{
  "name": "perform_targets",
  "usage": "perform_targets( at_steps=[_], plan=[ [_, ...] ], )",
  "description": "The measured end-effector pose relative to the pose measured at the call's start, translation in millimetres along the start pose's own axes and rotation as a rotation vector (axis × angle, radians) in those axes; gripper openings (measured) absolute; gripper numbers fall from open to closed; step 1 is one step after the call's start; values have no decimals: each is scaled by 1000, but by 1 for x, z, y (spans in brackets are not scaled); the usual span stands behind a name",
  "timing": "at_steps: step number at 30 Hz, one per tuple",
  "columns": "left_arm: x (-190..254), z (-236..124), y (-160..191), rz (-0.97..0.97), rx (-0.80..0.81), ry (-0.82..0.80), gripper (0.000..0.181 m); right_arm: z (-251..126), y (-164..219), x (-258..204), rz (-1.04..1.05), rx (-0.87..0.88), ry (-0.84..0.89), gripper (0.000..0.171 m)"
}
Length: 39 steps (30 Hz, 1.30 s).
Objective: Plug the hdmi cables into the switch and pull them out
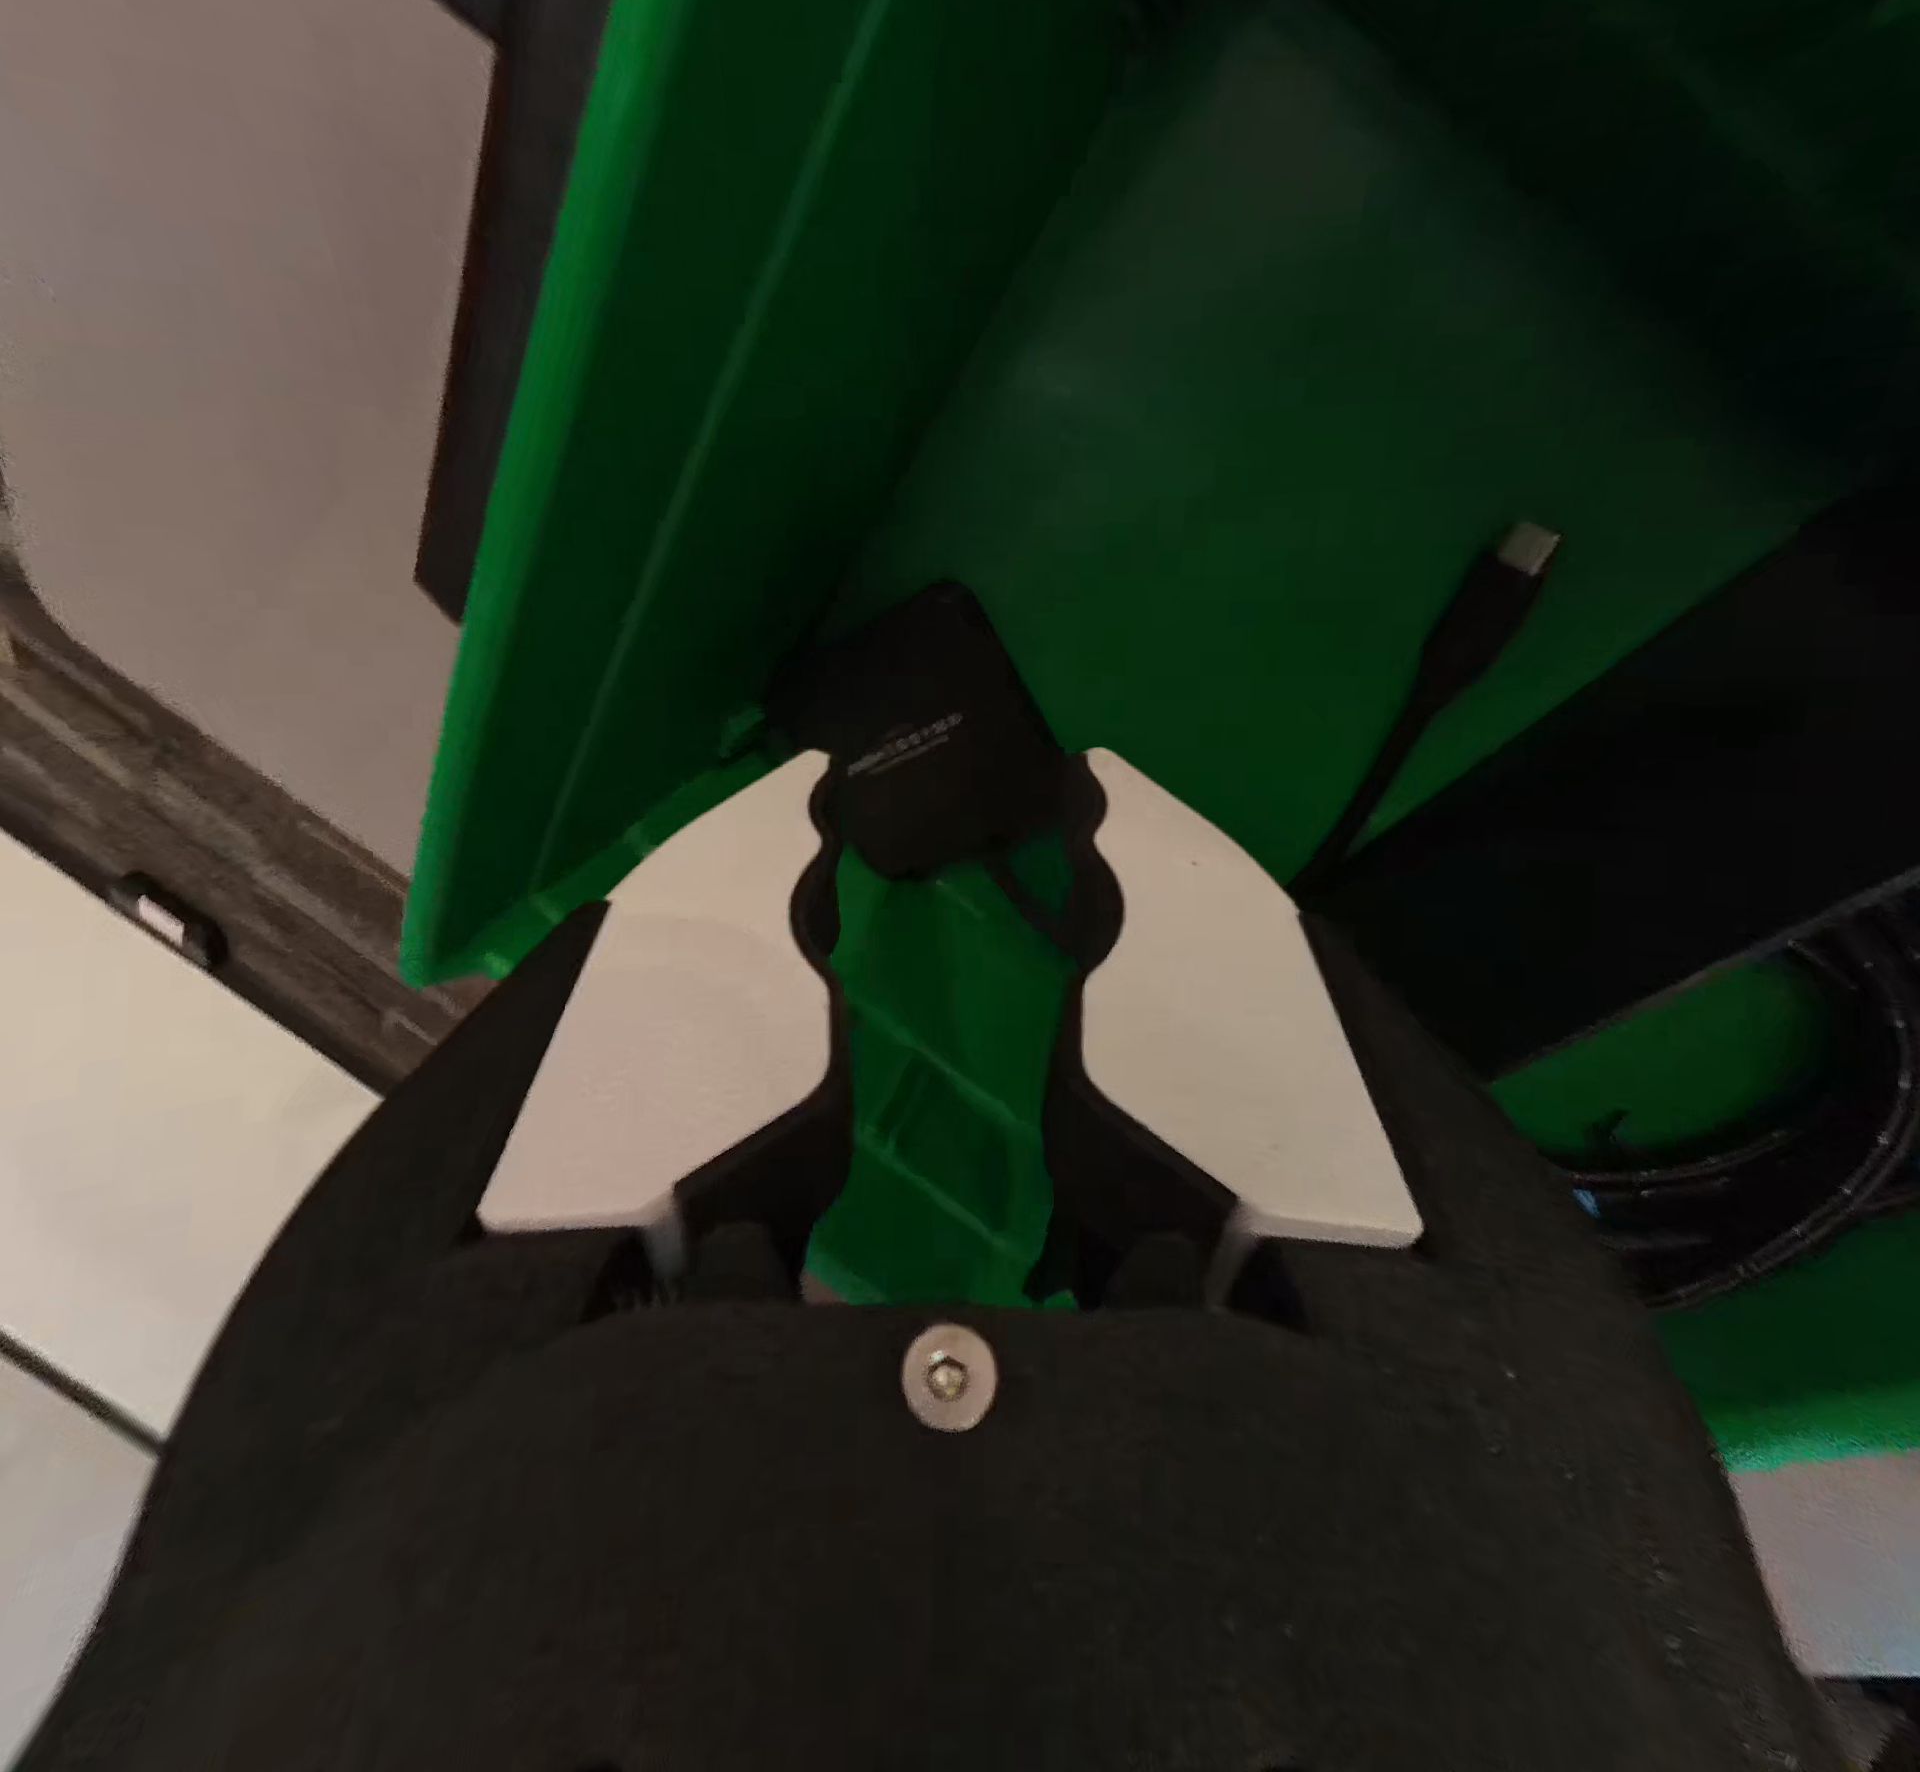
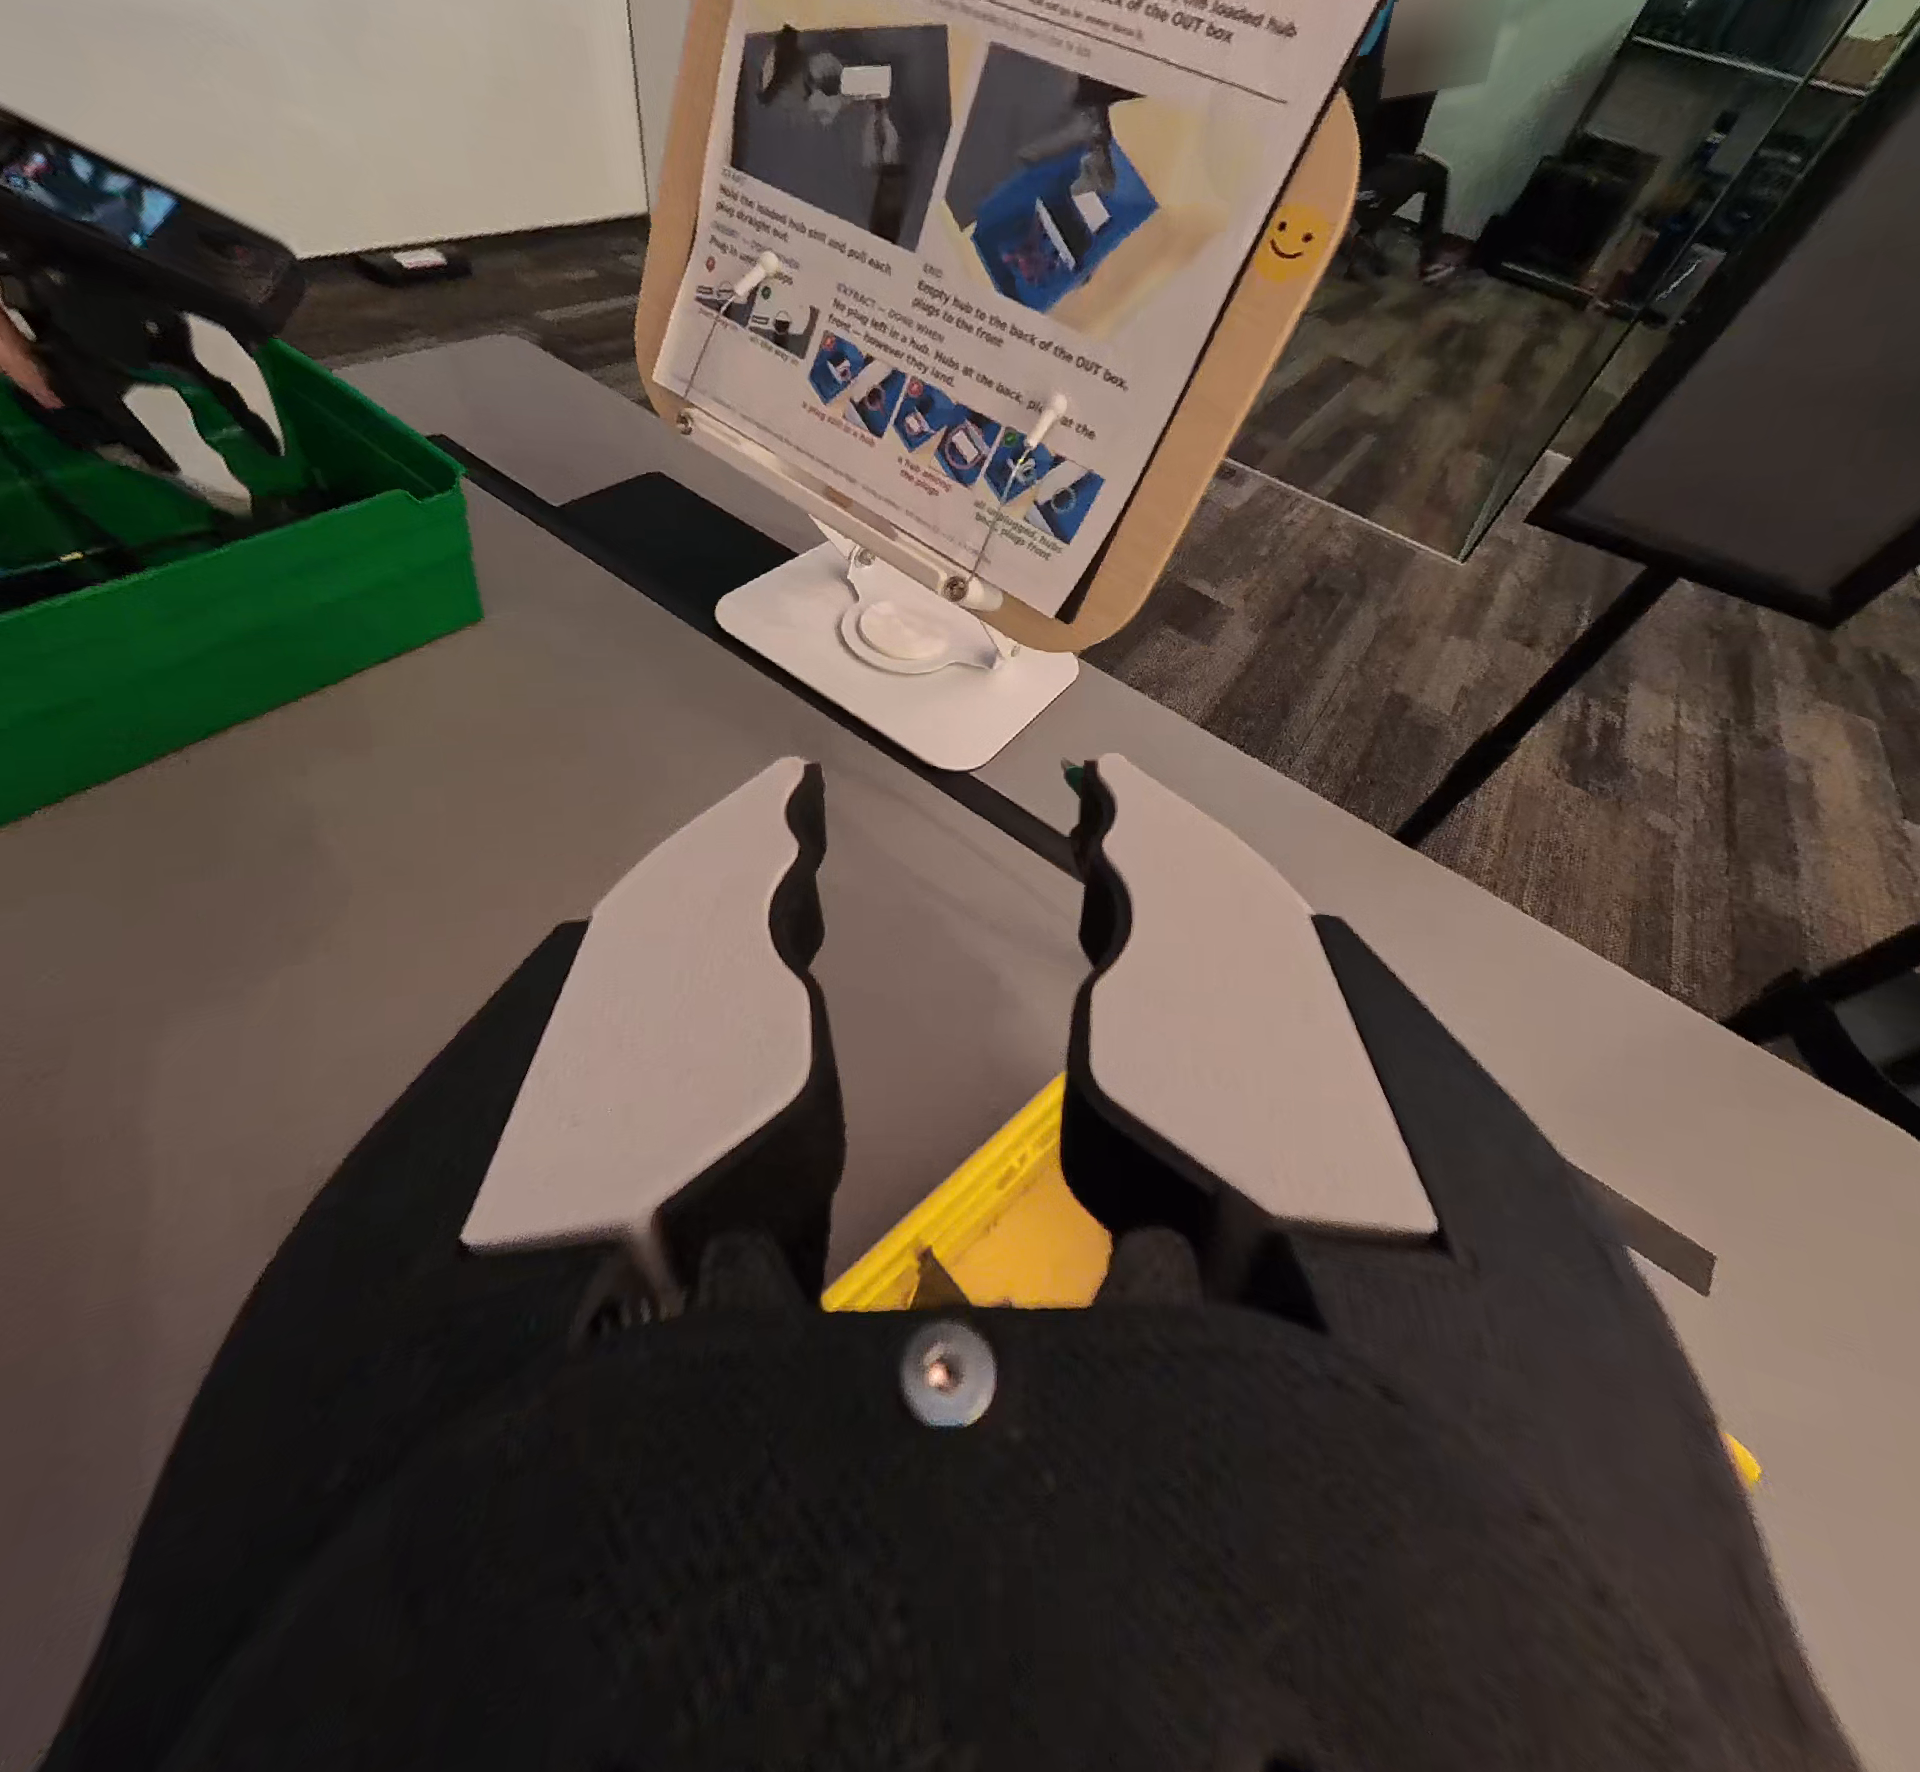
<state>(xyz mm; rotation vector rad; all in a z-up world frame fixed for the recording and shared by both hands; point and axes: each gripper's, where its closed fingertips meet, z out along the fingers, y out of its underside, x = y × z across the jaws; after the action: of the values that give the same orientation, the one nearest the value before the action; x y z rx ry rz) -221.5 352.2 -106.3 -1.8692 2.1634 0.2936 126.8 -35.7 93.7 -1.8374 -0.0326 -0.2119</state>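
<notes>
Switch (image 1: 925, 735): small, rigid, light; left gripper (image 1: 951, 792) clamps its near end inside green bin (image 1: 644, 475). Right gripper (image 2: 945, 787) spread wide, empty. Cable (image 1: 1455, 652) limp; grasp plug body.

A grey table (image 2: 540, 891) carries a green bin (image 2: 239, 621) at its left, a white-based stand (image 2: 914, 683) holding an instruction sheet near its far edge, and a yellow crate (image 2: 997, 1213) nearer.
</notes>
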Motion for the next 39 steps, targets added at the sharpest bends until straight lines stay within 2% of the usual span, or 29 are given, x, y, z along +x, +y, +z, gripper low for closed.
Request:
perform_targets(
  at_steps=[5,8,11,16,21,23,27,30,35,39],
  plan=[
    [-1,14,1,133,-17,-27,56,1,3,8,43,23,-13,47],
    [1,21,9,237,-67,-17,54,5,7,11,46,11,-14,47],
    [-1,28,25,209,-183,11,62,8,9,9,41,1,-17,47],
    [-1,41,39,203,-252,26,66,14,12,5,9,-32,-9,47],
    [-2,45,42,225,-277,29,61,20,15,-2,-22,-59,-18,47],
    [4,44,40,258,-280,43,49,21,15,-3,-28,-62,-19,47],
    [13,42,29,327,-235,47,49,22,13,-6,-20,-49,-32,47],
    [17,36,23,282,-166,110,42,23,16,-4,-27,-60,-24,47],
    [5,39,25,125,-160,140,64,25,16,-3,-16,-58,-24,47],
    [7,45,22,24,-164,185,67,27,19,-2,-29,-77,-16,47]
  ],
)
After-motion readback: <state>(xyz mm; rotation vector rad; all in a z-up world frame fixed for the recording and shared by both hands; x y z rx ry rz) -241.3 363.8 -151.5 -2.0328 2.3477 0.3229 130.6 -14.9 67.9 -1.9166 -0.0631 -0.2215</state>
